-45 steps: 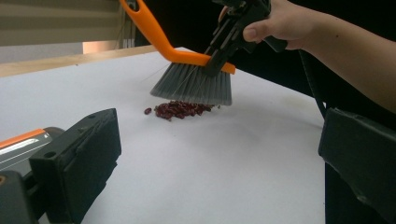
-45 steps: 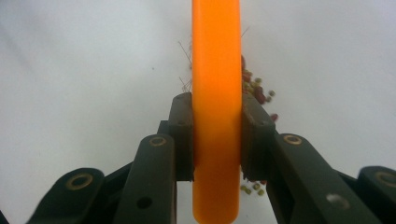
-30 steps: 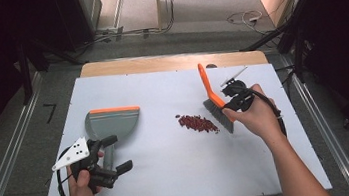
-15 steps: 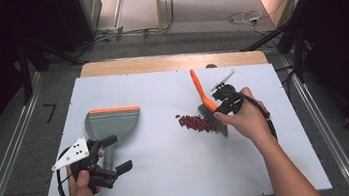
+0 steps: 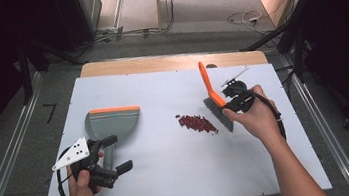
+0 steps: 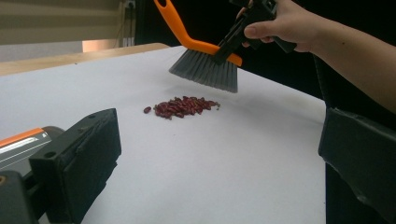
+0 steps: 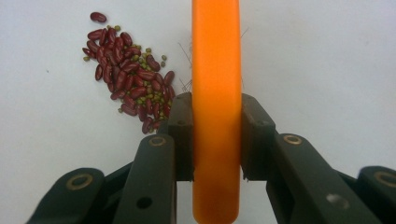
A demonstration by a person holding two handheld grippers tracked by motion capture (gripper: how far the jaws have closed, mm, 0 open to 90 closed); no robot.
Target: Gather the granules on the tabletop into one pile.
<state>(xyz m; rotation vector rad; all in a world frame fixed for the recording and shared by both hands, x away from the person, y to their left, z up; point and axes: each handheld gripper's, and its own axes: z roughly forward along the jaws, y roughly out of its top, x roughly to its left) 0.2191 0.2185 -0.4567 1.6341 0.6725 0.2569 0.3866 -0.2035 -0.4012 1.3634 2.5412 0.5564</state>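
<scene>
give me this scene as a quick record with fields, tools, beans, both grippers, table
work in hand: sweeping a bean pile toward a dustpan
right gripper: shut on the brush
brush: orange handle, grey bristles, raised just right of the pile in the high view
beans: dark red beans mixed with small green ones, one loose pile mid-table
left gripper: jaws astride the dustpan handle; grip unclear
dustpan: grey, orange-edged, flat on the table, left of the pile
table: white top

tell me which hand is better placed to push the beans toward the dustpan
Right. The right hand-held gripper is shut on the brush, whose bristles hang just beside the beans. The left hand-held gripper is over by the dustpan handle.
</scene>
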